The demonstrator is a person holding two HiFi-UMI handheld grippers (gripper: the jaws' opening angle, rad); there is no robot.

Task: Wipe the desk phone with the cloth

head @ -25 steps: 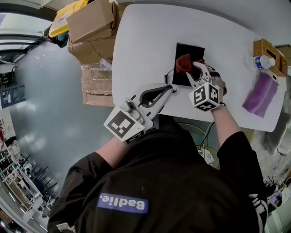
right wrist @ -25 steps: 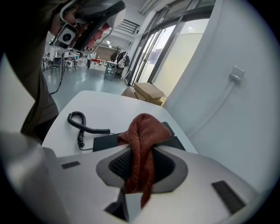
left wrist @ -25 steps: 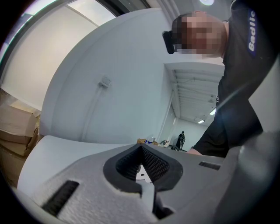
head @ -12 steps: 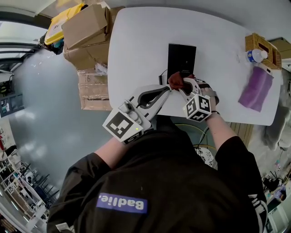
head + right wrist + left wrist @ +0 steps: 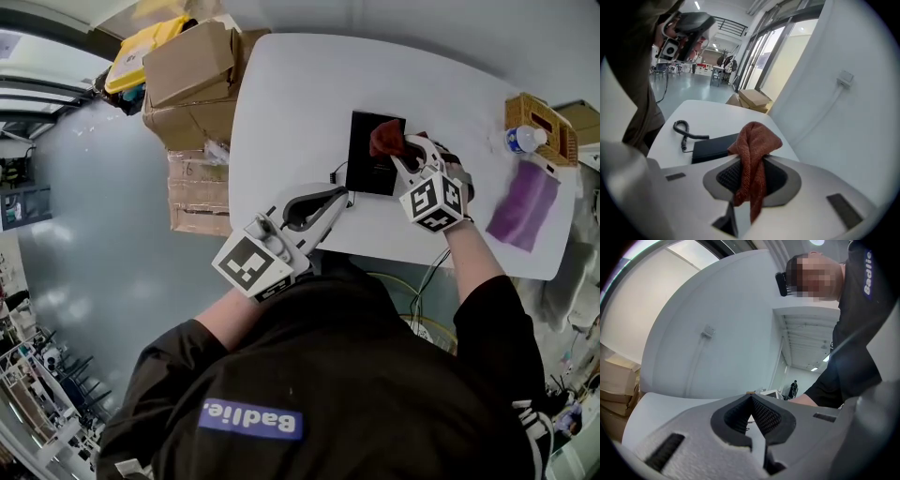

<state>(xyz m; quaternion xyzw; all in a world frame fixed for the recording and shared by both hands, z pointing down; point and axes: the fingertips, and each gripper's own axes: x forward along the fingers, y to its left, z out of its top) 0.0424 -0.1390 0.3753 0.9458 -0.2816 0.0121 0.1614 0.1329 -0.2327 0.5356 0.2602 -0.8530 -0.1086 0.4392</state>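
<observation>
the right gripper (image 5: 751,180) has its jaws clamped on a rust-red cloth (image 5: 754,140), whose bunched end sits over the far corner of the black desk phone (image 5: 367,159) lying flat on the white table (image 5: 291,94). the left gripper (image 5: 330,199) is at the table's near edge, close to the phone's coiled cord (image 5: 683,130), with its jaws together and nothing between them.

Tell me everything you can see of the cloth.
The cloth is rust-red with a coarse woven look, bunched into a soft wad. The right gripper pinches it between its fingers: a rounded fold bulges above them and a narrow tail hangs down between them. In the head view it lies over the far right part of the black desk phone; whether it presses on it cannot be told.
</observation>
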